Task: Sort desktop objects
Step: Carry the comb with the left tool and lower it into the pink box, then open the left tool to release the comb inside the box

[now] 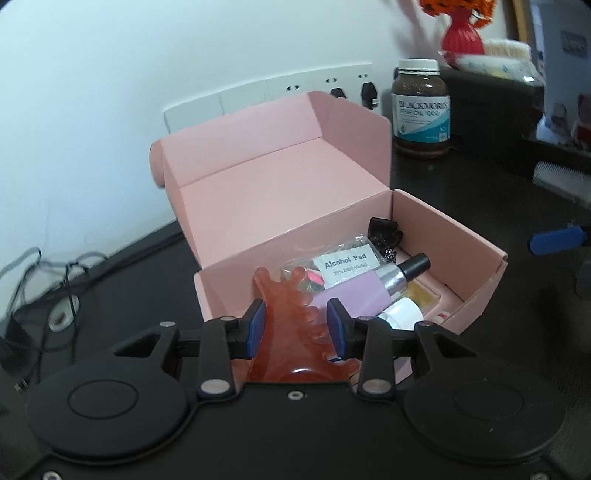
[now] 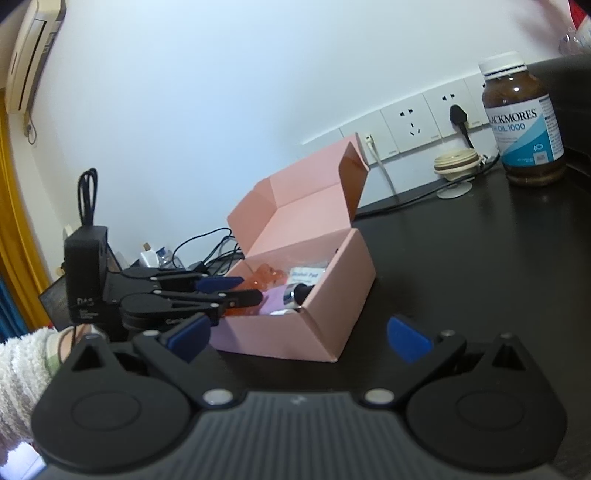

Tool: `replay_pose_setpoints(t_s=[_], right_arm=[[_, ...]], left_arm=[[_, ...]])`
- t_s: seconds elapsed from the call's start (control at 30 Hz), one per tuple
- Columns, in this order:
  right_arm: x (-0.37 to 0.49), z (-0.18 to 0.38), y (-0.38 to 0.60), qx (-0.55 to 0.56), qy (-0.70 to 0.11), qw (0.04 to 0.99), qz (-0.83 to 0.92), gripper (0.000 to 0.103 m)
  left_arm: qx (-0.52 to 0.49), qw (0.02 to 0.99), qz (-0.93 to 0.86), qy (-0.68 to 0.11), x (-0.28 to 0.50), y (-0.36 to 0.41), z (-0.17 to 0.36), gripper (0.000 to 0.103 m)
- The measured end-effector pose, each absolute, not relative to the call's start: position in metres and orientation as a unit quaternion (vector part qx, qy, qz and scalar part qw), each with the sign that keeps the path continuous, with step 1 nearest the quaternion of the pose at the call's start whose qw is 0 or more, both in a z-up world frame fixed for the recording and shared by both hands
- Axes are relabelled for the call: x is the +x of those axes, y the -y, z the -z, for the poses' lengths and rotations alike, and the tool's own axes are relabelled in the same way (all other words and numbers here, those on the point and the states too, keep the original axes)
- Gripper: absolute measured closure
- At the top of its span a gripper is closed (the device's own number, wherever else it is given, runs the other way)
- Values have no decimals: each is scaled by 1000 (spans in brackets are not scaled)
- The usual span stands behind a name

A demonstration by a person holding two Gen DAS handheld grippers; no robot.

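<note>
An open pink cardboard box (image 1: 476,306) stands on the dark desk, lid up; it also shows in the right wrist view (image 2: 325,317). Inside lie an alcohol pad packet (image 1: 345,265), a lilac bottle with a black cap (image 1: 365,291), a white cap (image 1: 400,314) and a black bow clip (image 1: 384,229). My left gripper (image 1: 297,328) sits at the box's near edge with an orange comb-shaped scraper (image 1: 291,314) between its jaws; gaps show beside the pads, so it is open. My right gripper (image 2: 297,338) is open and empty, in front of the box.
A brown Blackmores fish oil bottle (image 1: 421,110) stands behind the box, right, also in the right wrist view (image 2: 524,118). Wall sockets (image 2: 410,127) with plugs and cables run along the back. A red vase (image 1: 461,35) and a white brush (image 1: 561,181) sit far right.
</note>
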State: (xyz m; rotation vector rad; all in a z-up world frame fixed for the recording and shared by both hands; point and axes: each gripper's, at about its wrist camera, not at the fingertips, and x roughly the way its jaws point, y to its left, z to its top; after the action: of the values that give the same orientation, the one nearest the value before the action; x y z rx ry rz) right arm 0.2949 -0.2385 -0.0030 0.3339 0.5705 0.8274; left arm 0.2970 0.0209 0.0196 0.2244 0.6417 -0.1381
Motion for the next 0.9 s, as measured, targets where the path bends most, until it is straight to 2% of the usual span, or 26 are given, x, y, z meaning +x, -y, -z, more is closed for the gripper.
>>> replay_pose_setpoints(t_s=[0.2, 0.27, 0.3, 0.43, 0.57, 0.73, 0.9], right_arm=[[297, 4, 239, 165, -279, 861, -392, 1], [297, 4, 240, 166, -279, 862, -390, 1], [297, 4, 240, 167, -279, 862, -389, 1], [298, 5, 240, 168, -282, 863, -384, 1], [299, 7, 240, 172, -287, 863, -379, 1], [301, 9, 242, 177, -293, 864, -370, 1], [304, 11, 243, 184, -301, 864, -359, 1]], left_arm=[[107, 939, 57, -321, 300, -20, -21, 64], [114, 939, 49, -320, 301, -19, -22, 53], [121, 940, 45, -316, 300, -18, -22, 50], [132, 946, 55, -290, 290, -15, -25, 48], [127, 961, 73, -235, 271, -19, -35, 25], [86, 972, 90, -199, 254, -42, -45, 6], [24, 974, 102, -201, 250, -74, -34, 6]])
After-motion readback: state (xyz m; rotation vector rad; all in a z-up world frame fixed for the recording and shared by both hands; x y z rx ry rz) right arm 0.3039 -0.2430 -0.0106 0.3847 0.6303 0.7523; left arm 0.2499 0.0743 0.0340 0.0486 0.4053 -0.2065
